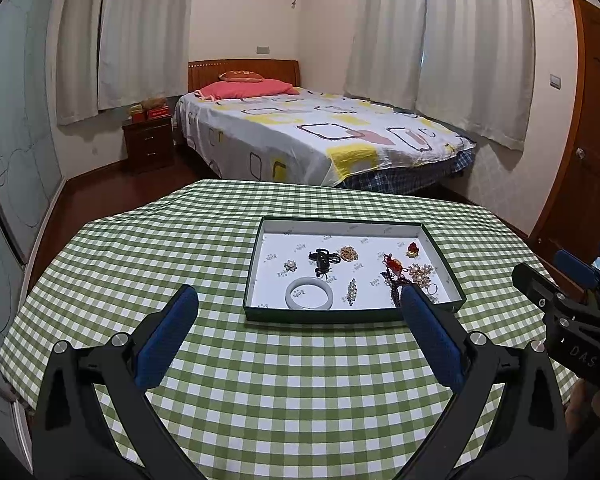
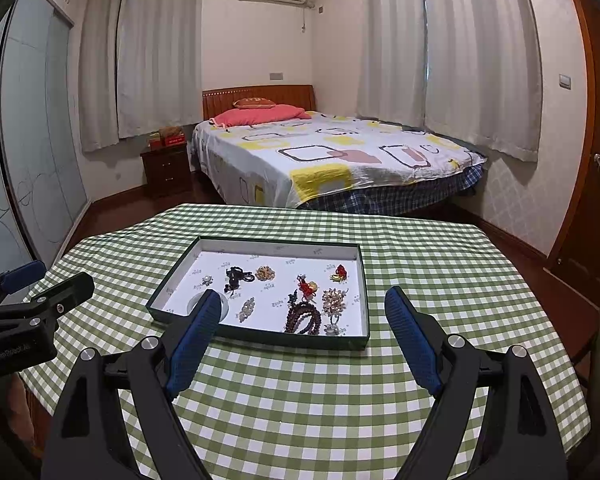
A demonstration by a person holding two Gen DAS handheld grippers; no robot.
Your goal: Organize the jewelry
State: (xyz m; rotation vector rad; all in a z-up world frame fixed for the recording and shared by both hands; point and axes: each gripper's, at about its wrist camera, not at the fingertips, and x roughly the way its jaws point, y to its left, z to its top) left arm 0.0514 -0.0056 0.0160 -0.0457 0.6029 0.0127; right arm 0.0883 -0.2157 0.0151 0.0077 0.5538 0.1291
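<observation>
- Green-and-white checked cloth covers the table (image 1: pixel 300 380); a shallow dark-walled tray (image 1: pixel 354 318) with a white printed liner sits on it, directly ahead of both grippers.
- All jewelry in view lies inside the tray; none shows on the cloth. The pieces are spread singly, mostly apart, so each can be reached by two fingers without disturbing a neighbour.
- Near the front wall: a pale bangle (image 1: pixel 309 293) lying flat, and a small silver brooch (image 1: pixel 352 292) beside it.
- Farther back: a small pearl piece (image 1: pixel 290 266), a black cord item (image 1: pixel 322 260), a gold cluster (image 1: pixel 348 253) and a red-and-gold charm (image 1: pixel 412 249).
- Right side: a red knotted piece (image 2: pixel 307 287), a pearl cluster brooch (image 2: pixel 334 300) and dark wooden beads (image 2: pixel 303 318) lie close together; whether they touch cannot be told.
- Left gripper (image 1: pixel 300 304): fingers spread wide, nothing between them, held above the cloth short of the tray's front wall.
- Right gripper (image 2: pixel 303 306): likewise spread wide and empty, aimed at the tray's right half.
- Judgement: this layout fits either pieces awaiting sorting or pieces already laid out; the views do not settle which.
</observation>
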